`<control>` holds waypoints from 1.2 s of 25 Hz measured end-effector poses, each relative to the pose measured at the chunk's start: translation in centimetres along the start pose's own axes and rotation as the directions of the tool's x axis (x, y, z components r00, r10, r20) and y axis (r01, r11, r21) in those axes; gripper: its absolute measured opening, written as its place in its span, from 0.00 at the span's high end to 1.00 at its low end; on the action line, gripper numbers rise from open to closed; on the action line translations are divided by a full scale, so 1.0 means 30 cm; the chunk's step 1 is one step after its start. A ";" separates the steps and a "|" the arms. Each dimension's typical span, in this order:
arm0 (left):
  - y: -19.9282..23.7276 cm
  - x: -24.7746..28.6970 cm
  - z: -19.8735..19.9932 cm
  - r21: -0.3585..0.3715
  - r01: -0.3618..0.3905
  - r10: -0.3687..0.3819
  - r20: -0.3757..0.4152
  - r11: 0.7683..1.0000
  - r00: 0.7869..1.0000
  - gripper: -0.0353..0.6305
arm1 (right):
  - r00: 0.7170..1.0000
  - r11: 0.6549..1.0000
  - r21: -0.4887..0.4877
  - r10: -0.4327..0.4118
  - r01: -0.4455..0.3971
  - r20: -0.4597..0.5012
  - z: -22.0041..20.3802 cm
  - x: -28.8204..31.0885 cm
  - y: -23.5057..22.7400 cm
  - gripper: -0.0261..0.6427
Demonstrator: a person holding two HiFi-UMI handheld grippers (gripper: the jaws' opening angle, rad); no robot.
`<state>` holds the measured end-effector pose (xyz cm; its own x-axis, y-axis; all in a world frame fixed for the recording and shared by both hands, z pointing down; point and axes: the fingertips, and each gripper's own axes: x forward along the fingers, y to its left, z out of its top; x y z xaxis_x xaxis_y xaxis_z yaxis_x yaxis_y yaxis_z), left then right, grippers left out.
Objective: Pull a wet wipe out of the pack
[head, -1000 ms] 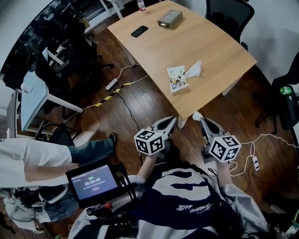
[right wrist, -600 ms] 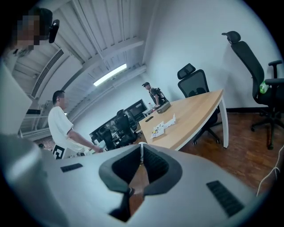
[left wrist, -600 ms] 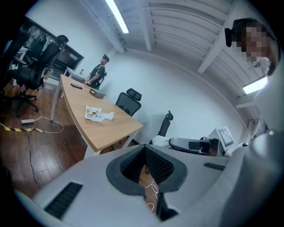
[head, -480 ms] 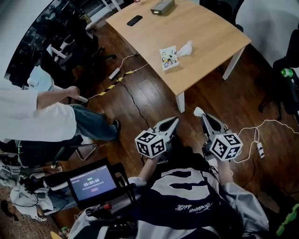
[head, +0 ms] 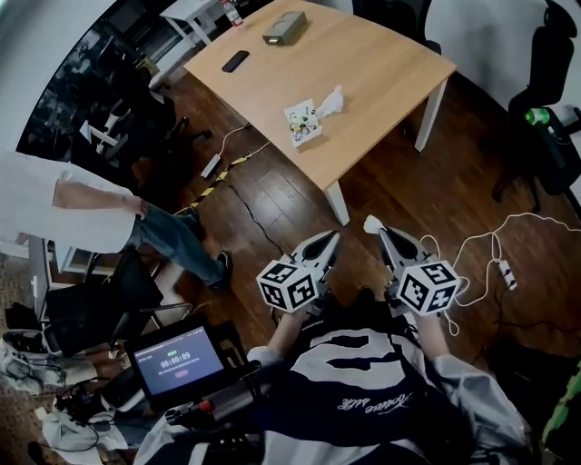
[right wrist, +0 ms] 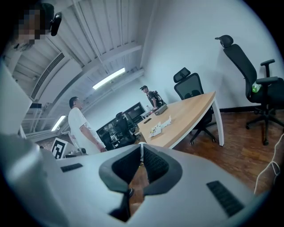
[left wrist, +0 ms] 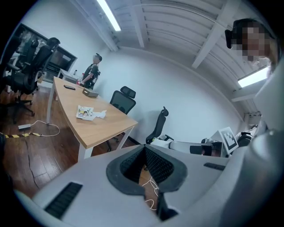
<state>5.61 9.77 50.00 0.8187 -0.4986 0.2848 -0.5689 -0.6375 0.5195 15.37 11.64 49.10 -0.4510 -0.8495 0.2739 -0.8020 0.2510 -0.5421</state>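
Tugging on the wipe with nothing pinning the pack is my main worry. The flat white wet-wipe pack with the colourful printed face [head: 301,125] looks light and lies loose on the pale wooden worktop [head: 381,64], so I judge it would slide or lift rather than give up a sheet. A crumpled white wipe [head: 330,100] sticks out at its one o'clock side. A grab too deep could drag out several sheets, and one too near the tip could tear it.

My left gripper [head: 329,239] and right gripper [head: 376,227] both have their jaws closed tip to tip on nothing. They are side by side over the dark wood floor [head: 272,200], well apart from the pack. It lies at about eleven o'clock from them, near the worktop's closest edge.

The white worktop leg [head: 337,202] stands between us at twelve o'clock. At three o'clock a white power strip with loose cable [head: 506,275] trails on the floor and could catch a foot. A person in a white top [head: 64,204] stands at nine o'clock. A black phone [head: 235,61] and a grey box [head: 284,27] sit farther back on the worktop, out of the way.
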 end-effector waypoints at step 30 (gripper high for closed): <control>0.191 -0.288 0.047 0.025 0.076 -0.076 -0.002 0.997 0.997 0.94 | 0.992 0.991 -0.042 -0.127 0.128 0.026 -0.118 0.111 0.289 0.94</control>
<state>-4.82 9.60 49.38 0.8595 -0.4478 0.2463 -0.5072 -0.6882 0.5188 5.51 12.63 48.12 -0.3351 -0.8863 0.3195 -0.8689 0.1596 -0.4686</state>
